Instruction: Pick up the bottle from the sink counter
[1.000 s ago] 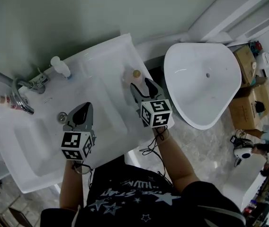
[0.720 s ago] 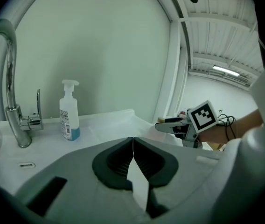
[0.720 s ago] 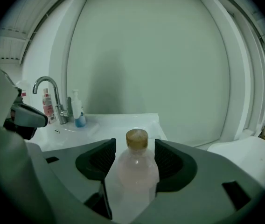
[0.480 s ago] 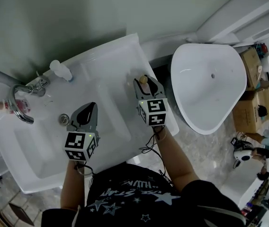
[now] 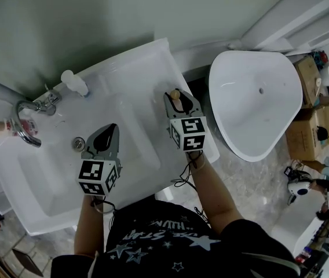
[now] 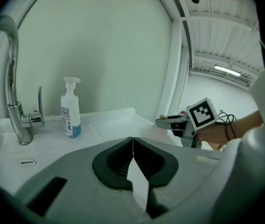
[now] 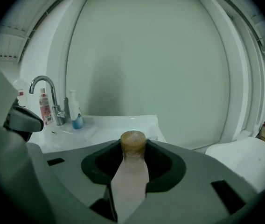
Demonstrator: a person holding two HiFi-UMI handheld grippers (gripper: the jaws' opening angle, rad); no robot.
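A small pale pink bottle (image 5: pixel 175 95) with a round wooden cap stands on the right end of the white sink counter (image 5: pixel 135 71). My right gripper (image 5: pixel 177 101) straddles it. In the right gripper view the bottle (image 7: pixel 132 146) fills the gap between the jaws; they are closing and their inner edges meet its sides. My left gripper (image 5: pixel 108 131) hovers over the basin near the drain, shut, with nothing in it. In the left gripper view its jaws (image 6: pixel 132 143) meet in a thin line, and the right gripper (image 6: pixel 172 122) shows off to the right.
A white pump dispenser (image 5: pixel 75 84) and a chrome tap (image 5: pixel 26 119) stand at the back of the counter, with a small red bottle (image 5: pixel 5 124) at the far left. A large white oval bowl (image 5: pixel 254 100) sits right of the counter. Cardboard boxes (image 5: pixel 309 117) stand further right.
My right gripper has moved forward around the bottle and its jaws have drawn in on it. The left gripper has stayed over the basin, shut.
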